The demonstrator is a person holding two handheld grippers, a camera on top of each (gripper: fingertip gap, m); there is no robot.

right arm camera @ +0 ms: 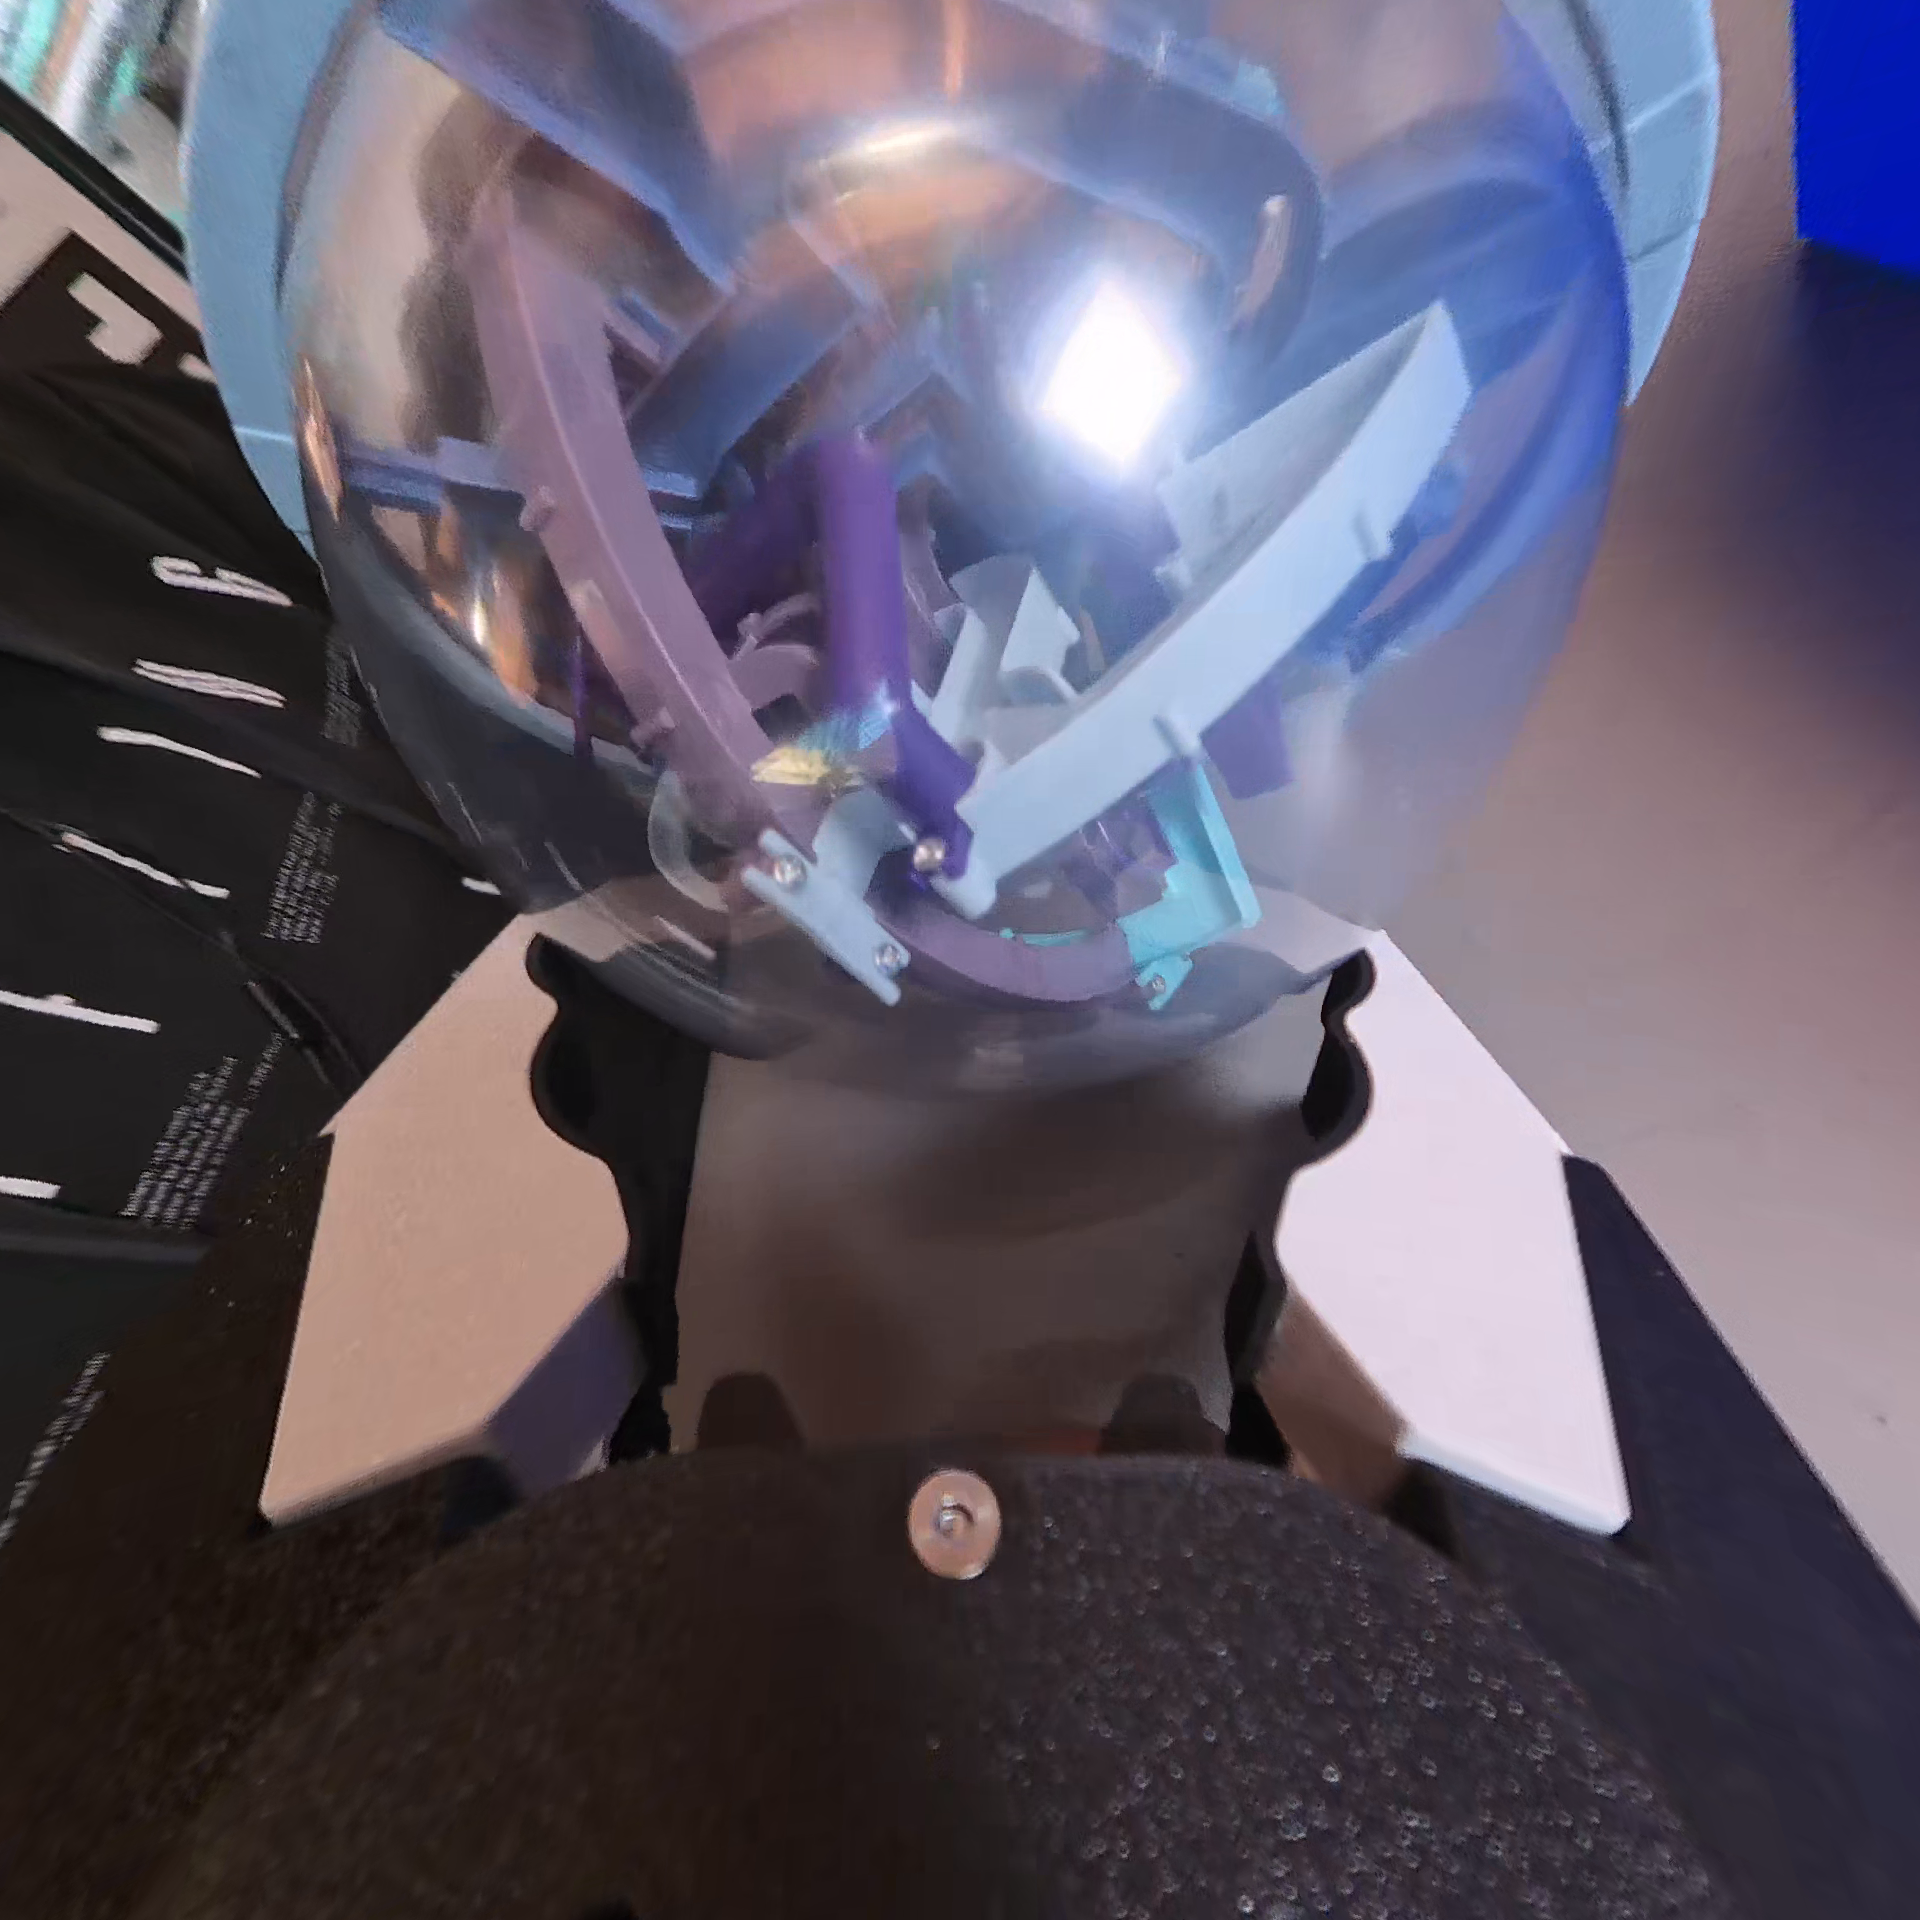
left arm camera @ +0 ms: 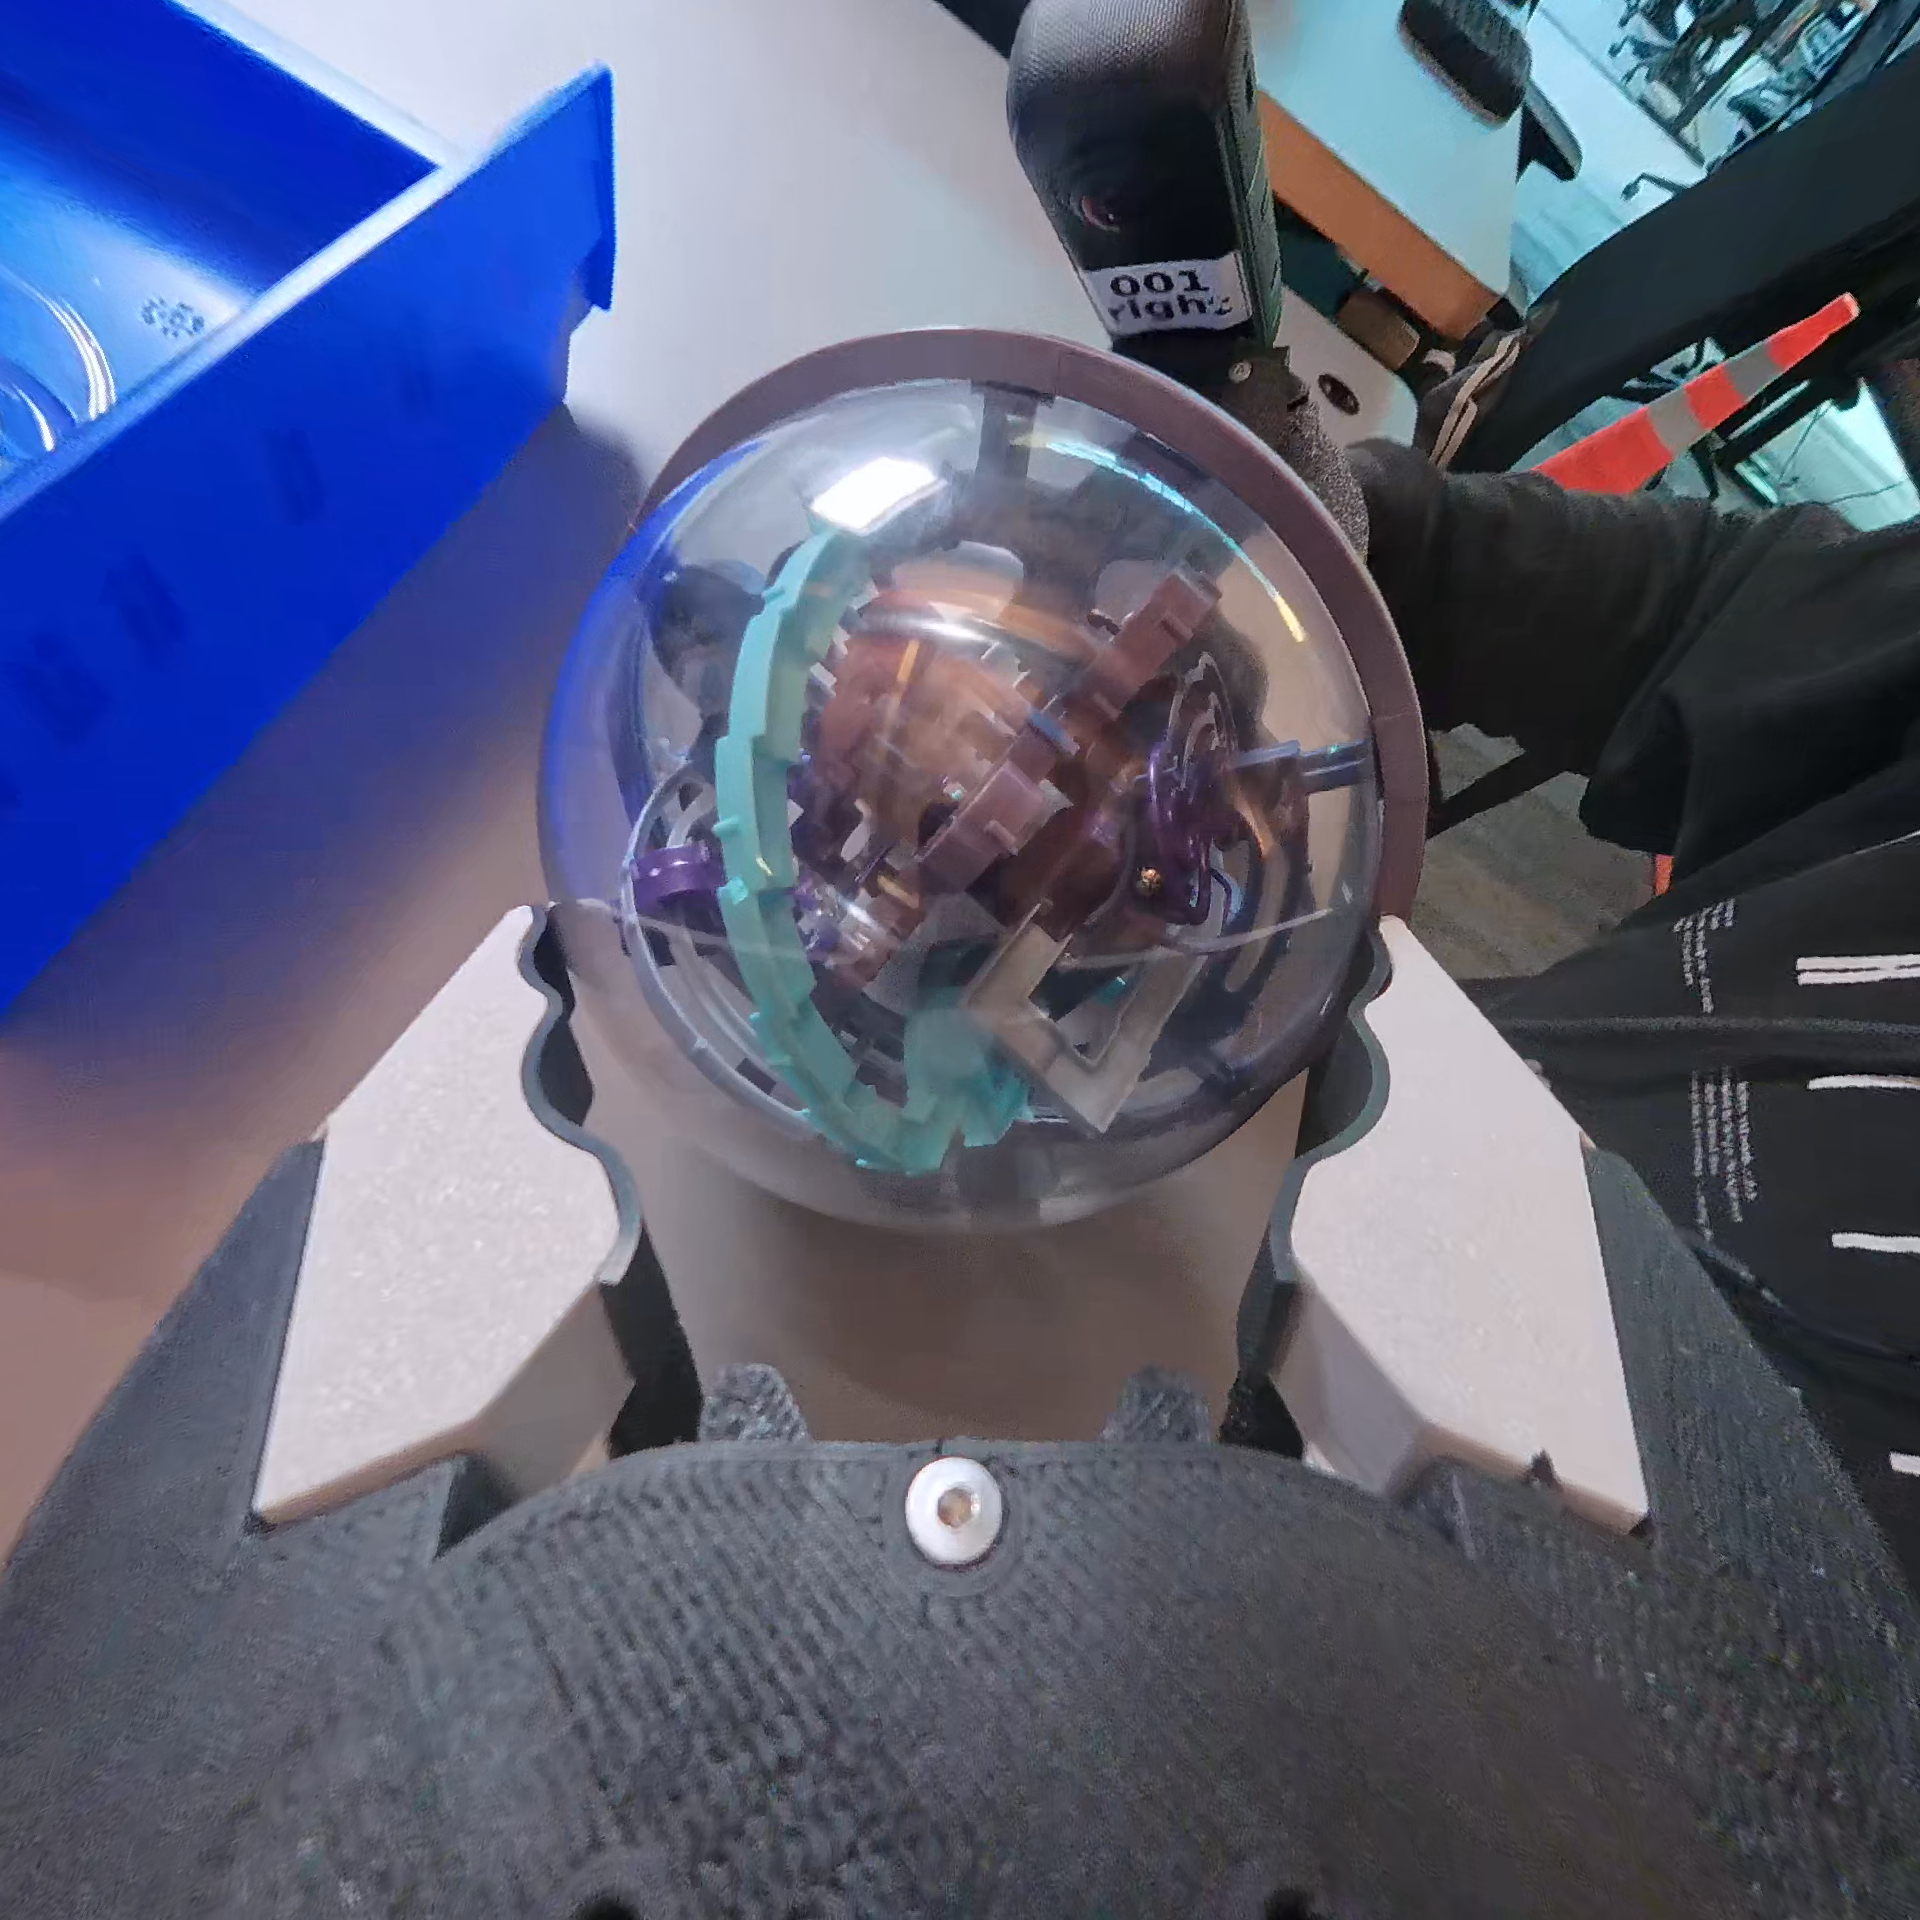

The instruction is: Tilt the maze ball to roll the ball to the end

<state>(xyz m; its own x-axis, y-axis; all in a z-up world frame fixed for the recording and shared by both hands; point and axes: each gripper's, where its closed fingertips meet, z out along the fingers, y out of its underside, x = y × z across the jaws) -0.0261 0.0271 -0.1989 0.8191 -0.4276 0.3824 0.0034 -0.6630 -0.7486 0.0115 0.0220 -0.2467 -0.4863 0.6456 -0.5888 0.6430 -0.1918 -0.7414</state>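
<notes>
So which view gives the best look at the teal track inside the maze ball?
The left wrist view: the teal track arcs in full, sharp, through the maze ball between the left gripper fingers. The right wrist view, close and blurred by glare, shows only a small teal piece near the sphere's bottom.

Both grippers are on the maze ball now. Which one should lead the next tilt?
Probably left. The left gripper spans the maze ball with the whole track in its view. The right gripper also spans it, but its view is blurred and glare-washed.
</notes>
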